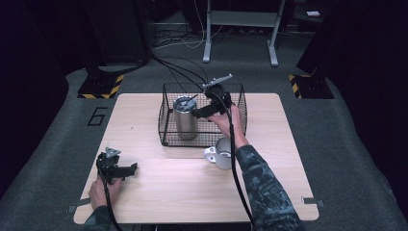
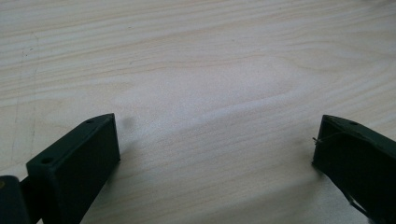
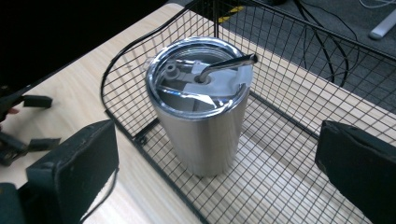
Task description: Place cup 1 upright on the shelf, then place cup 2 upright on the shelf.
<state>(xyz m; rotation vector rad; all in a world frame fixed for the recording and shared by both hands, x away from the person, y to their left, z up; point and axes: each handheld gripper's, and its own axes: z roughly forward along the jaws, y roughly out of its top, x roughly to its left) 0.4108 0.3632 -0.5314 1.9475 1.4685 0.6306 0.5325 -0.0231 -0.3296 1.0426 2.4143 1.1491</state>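
A: The steel tumbler [image 3: 198,105] stands upright inside the wire basket [image 1: 166,120], the right gripper [image 3: 217,154] gaping wide and empty just beside it.

B: Its jaw could snag the basket wall and tip it.

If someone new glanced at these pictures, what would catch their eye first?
Probably the steel tumbler with its clear lid and bent metal straw, standing upright in the black wire basket at the table's far middle. The right gripper hovers open beside it, and a metal mug lies just outside the basket.
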